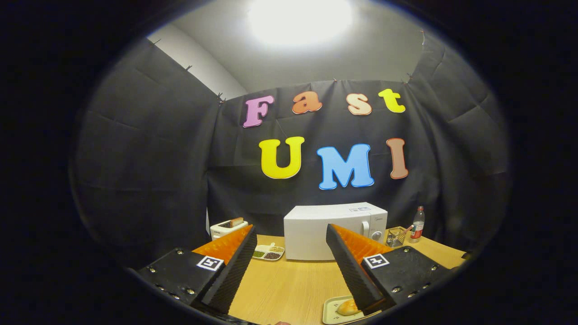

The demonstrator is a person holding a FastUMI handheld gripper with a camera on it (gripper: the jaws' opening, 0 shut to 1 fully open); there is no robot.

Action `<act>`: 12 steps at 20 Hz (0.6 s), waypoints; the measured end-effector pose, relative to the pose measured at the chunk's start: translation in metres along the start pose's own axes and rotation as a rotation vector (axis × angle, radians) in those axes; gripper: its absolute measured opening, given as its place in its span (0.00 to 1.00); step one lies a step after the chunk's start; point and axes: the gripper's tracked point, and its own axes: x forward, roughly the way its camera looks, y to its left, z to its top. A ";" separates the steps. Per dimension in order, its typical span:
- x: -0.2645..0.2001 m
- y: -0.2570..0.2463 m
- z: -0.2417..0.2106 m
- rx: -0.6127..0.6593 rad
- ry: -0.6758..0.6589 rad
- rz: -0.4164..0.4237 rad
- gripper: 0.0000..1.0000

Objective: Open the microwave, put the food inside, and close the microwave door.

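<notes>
Wooden table (289, 280) under the level hand-held gripper (291, 234), fingers wide apart, empty, toward the shut microwave (316, 230).

No legible text on microwave (335, 230), bottle (418, 224) label, or toaster (228, 228).

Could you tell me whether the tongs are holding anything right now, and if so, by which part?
Nothing is held. The tongs are open over bare table, with the closed microwave beyond them.
</notes>
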 end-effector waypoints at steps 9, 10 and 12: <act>0.069 -0.079 -0.014 -0.046 0.001 -0.119 0.97; 0.079 -0.088 -0.017 -0.053 0.003 -0.126 0.97; 0.097 -0.103 -0.021 -0.057 0.006 -0.136 0.97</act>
